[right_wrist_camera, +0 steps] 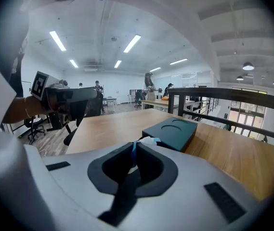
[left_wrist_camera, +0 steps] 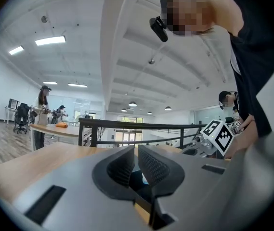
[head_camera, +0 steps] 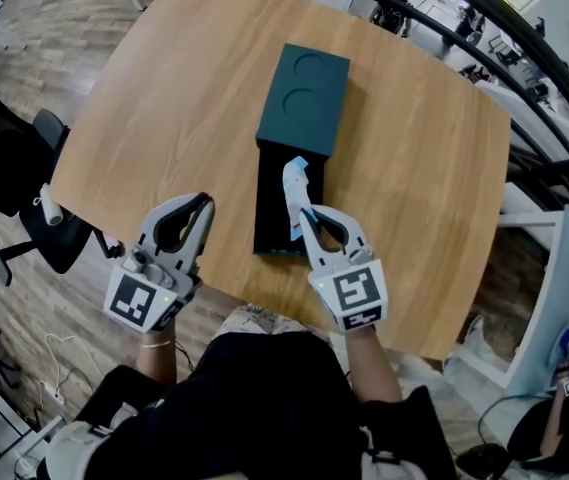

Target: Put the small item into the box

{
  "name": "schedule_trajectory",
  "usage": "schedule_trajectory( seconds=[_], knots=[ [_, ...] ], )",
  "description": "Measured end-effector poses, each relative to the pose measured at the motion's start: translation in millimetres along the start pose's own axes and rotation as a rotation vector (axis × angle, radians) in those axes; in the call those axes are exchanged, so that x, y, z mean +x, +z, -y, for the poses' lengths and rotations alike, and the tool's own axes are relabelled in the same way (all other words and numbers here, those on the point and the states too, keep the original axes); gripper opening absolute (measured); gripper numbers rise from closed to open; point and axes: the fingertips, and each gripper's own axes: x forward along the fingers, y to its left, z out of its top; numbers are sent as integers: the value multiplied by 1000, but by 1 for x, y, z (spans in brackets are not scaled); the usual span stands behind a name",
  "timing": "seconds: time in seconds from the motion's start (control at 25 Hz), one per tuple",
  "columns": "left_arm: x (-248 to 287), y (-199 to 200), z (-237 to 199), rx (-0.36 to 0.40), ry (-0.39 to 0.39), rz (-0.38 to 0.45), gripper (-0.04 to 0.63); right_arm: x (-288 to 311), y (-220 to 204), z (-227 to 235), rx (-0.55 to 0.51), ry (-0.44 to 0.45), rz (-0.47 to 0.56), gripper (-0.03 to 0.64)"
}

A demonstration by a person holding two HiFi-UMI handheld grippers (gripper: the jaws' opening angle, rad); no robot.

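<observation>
as i look down in the head view, my right hand-held gripper (head_camera: 302, 212) pinches the small white-and-blue item (head_camera: 292, 180) over the open box (head_camera: 272, 213) on the worktop (head_camera: 164, 118); the teal lid (head_camera: 304, 98) covers its far end. my left hand-held gripper (head_camera: 202, 204) hovers beside the box. left gripper view: jaws nearly together, nothing between. right gripper view: jaws clamped on the item.

no words, brands or numbers can be read anywhere. the only marks are black-and-white square patterns on the left cube (head_camera: 144, 301) and the right cube (head_camera: 356, 296), and they carry no letters. the box lid (head_camera: 304, 100) shows two plain pressed rings and no print.
</observation>
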Motion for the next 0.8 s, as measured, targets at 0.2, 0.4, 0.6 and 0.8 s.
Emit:
schedule_trajectory(
  seconds=[0.2,0.4,0.6,0.8],
  knots=[
    [6,-8,-4,28,14,-24,32,9,-6,3,7,1,-19,26],
    [8,-16,-3,9,11,-36,32,18,-13,3,-3,-5,-46,26],
    [7,-20,-2,6,8,-49,32,26,-18,1,-43,-2,-73,26],
    [6,-19,-5,2,19,-49,32,35,-22,-6,-70,23,-98,26]
  ],
)
